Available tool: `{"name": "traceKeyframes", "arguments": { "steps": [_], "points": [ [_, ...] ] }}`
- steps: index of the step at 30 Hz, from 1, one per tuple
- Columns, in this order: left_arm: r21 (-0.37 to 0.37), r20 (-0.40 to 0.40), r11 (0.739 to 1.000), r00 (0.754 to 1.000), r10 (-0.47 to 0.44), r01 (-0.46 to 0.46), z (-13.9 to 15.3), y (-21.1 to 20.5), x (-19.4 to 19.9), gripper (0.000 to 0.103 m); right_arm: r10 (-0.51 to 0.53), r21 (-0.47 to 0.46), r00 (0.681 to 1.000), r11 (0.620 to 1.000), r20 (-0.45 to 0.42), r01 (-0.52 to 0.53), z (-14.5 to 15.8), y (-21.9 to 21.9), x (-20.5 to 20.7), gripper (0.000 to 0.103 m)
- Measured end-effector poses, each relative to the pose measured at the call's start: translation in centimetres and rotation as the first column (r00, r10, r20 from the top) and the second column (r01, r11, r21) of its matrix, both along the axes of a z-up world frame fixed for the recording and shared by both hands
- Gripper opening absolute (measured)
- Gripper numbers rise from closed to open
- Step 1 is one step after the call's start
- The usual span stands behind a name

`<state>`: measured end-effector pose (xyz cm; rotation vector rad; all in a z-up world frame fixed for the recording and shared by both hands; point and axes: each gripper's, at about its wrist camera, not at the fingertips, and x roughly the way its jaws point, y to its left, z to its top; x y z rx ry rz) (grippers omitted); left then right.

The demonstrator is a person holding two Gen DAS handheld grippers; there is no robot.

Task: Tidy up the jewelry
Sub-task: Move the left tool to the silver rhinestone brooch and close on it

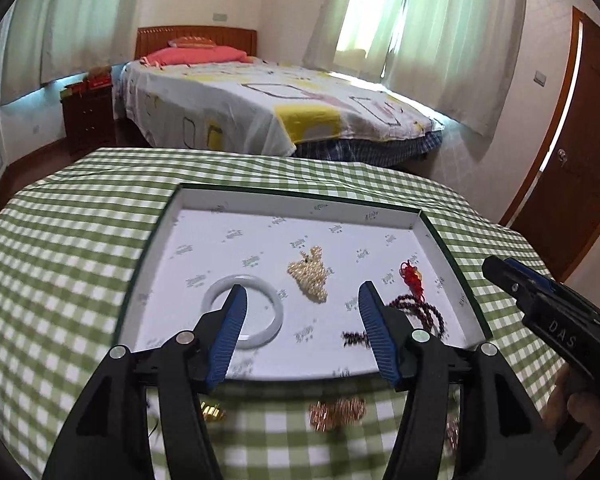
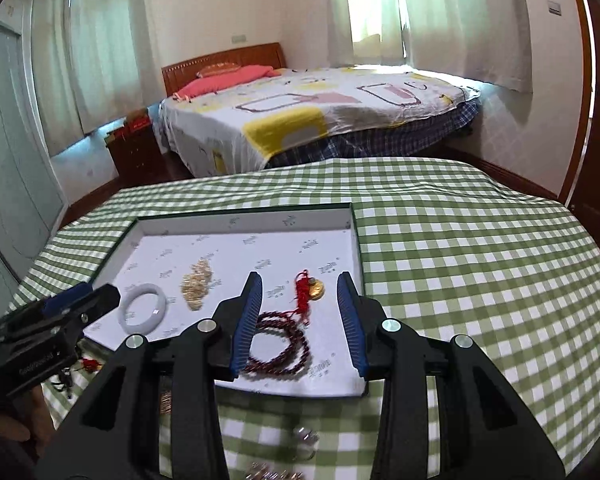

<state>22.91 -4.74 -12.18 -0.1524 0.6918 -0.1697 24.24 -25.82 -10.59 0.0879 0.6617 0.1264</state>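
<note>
Table: a green-and-white checked cloth covers it; a shallow white tray with a dark outer rim lies on top, its lining printed with small logos.

Left gripper: fingers spread wide, holding nothing, raised over the near edge of the tray. In the right wrist view it shows only as a black body with blue pads at the far left, so its spread cannot be read there.

Right gripper: fingers spread wide, holding nothing, poised over the right part of the tray. The left wrist view shows only its black side, at the right edge.

White bangle: flat in the left part of the tray; the left gripper's left finger overlaps it in the left wrist view, while the right wrist view shows the whole ring.

Pearl cluster: in the middle of the tray, right of the bangle and apart from it.

Dark red bead bracelet: coiled in the near right part of the tray, between the right gripper's fingers in the right wrist view.

Red knotted cord: runs from the beads toward the far side; only the right wrist view shows its gold charm clearly.

Loose pieces on the cloth, near side of the tray: a blurred copper-coloured heap and a small gold piece in the left wrist view; a small silvery item in the right wrist view only.

Background: a bed with a patterned sheet.
</note>
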Motion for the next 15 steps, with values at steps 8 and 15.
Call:
{"name": "traceKeyframes", "arguments": {
  "steps": [8, 15],
  "points": [
    [0.053, 0.024, 0.999, 1.000, -0.011, 0.010, -0.3, 0.3, -4.9, 0.057, -0.002, -0.004, 1.000, 1.000, -0.009, 0.002, -0.8, 0.6, -5.1, 0.038],
    [0.078, 0.002, 0.997, 1.000, -0.027, 0.026, -2.2, 0.1, -8.2, 0.057, 0.013, -0.023, 0.999, 1.000, -0.048, -0.014, -3.2, 0.9, -9.5, 0.038]
  ]
}}
